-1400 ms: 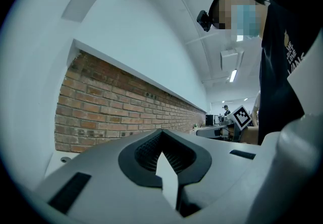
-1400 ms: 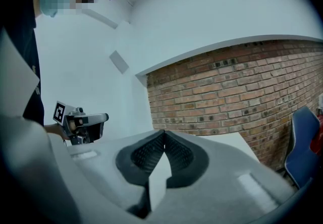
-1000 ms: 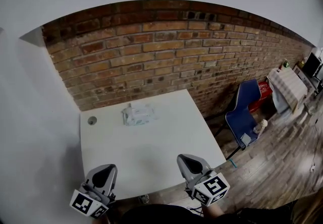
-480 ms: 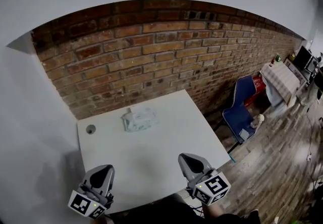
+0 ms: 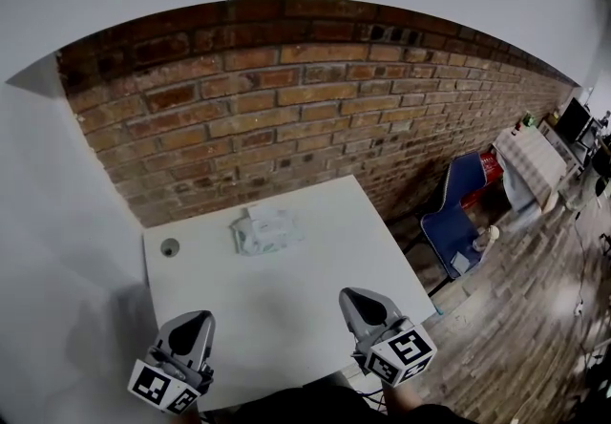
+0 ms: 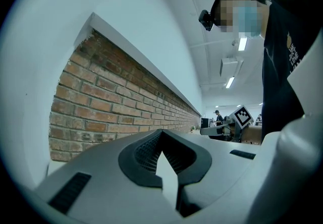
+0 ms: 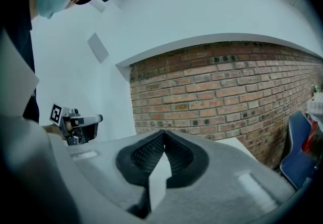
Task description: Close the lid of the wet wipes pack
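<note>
A pale wet wipes pack lies on the white table near its far edge, by the brick wall; whether its lid is up I cannot tell at this distance. My left gripper hovers over the table's near left corner, jaws shut with nothing in them. Over the near right part my right gripper is likewise shut and holds nothing. Both stand well short of the pack. In the left gripper view the shut tips point at the brick wall; the right gripper view shows shut tips too.
A round cable hole sits at the table's far left. A brick wall runs behind the table. A blue chair stands on the wooden floor to the right, with shelves and clutter beyond it.
The head view has drifted slightly, so the table and pack sit a little lower and left in frame. Both grippers keep the same places, shut.
</note>
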Tool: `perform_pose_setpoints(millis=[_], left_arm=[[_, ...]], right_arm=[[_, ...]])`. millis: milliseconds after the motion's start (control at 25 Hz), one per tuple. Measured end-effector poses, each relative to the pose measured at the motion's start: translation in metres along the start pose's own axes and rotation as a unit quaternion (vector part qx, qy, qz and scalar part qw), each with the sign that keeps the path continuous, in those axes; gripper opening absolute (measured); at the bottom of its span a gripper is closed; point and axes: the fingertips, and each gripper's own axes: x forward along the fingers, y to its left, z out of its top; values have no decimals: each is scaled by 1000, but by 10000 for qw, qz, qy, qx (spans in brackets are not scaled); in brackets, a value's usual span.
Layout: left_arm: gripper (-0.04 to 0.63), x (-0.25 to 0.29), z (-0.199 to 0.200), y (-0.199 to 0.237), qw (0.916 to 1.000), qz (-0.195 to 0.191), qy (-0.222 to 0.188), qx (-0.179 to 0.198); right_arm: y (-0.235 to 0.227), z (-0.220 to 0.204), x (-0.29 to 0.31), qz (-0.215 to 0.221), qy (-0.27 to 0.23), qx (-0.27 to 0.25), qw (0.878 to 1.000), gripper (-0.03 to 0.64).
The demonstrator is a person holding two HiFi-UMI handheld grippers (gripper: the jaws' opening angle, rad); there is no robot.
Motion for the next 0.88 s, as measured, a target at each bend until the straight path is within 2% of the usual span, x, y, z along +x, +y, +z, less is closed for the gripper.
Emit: perform_pose_setpoints(millis=[560,880], left_arm=[[0,74,-14,21,9987,474,180,-53],[0,119,-23,38,9971,678,321,99]], right_arm=[[-76,8,54,288,207,-90,9993,-2],[-119,12,92,373,320,-246,9985,-2]])
